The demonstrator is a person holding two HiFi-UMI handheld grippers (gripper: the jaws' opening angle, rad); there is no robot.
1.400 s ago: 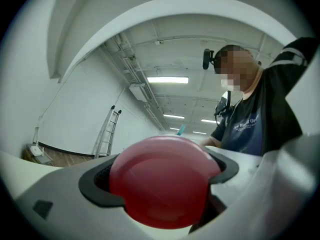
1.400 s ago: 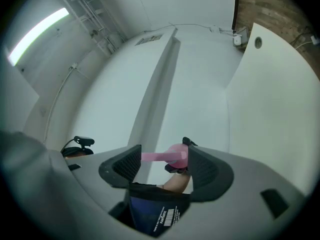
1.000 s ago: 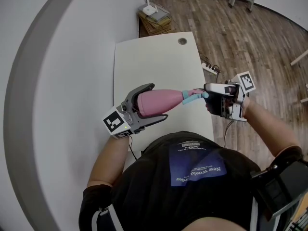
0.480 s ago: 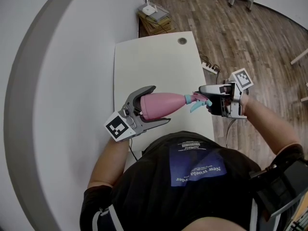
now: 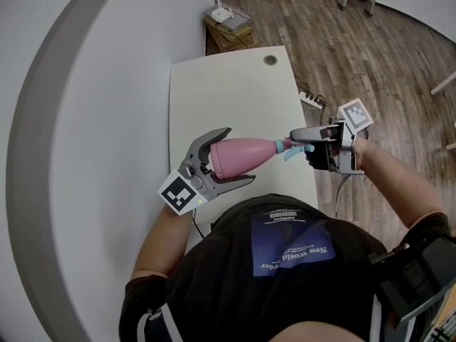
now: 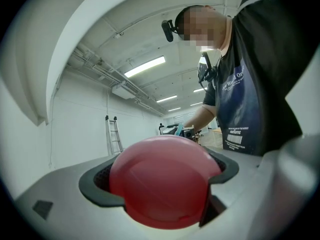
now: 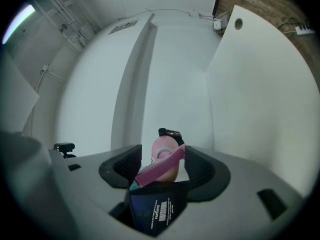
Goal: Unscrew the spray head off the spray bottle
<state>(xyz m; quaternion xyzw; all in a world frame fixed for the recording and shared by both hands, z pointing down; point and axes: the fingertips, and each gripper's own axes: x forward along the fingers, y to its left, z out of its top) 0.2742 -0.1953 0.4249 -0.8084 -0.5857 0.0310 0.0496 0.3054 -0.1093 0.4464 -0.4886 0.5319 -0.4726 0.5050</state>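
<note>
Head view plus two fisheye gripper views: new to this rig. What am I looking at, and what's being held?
No robot: a person holds a two-jaw gripper in each hand. The head view looks down from a camera on the person's head; each gripper view looks along that gripper's own jaws. The left gripper clamps the body of the pink spray bottle, base toward its camera. The right gripper grips the spray head. The bottle is held sideways in the air above a white table.

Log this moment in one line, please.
left gripper: shut on spray bottle | right gripper: shut on spray head | head: not yet off
</note>
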